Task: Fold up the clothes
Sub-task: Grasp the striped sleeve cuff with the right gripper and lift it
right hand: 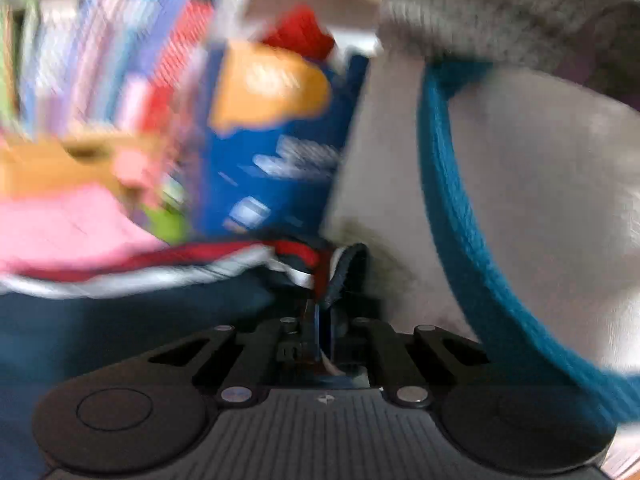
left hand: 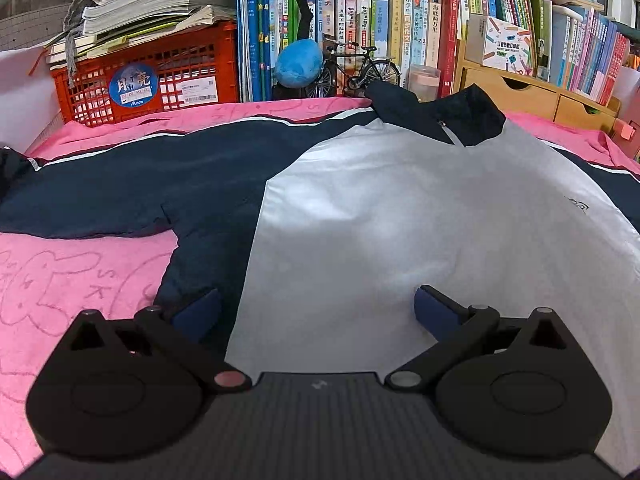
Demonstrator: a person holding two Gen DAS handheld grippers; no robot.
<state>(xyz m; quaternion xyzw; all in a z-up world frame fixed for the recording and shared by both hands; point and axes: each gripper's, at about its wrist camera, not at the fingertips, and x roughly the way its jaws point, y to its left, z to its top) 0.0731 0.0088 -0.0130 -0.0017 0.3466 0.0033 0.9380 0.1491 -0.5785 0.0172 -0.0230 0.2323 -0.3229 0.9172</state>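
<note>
Many books [left hand: 404, 24] line shelf behind pink blanket [left hand: 60, 280]; red crate [left hand: 148, 76] back left, toy bicycle [left hand: 360, 68] and wooden drawers [left hand: 532, 94] near collar. Bare blanket left of jacket [left hand: 400, 208]. Jacket lies flat, white front, navy sleeves. Left hand-held gripper [left hand: 316, 312] spread wide above hem. Right hand-held gripper [right hand: 324, 312] clamped on navy cuff [right hand: 344, 272]; view blurred.
</note>
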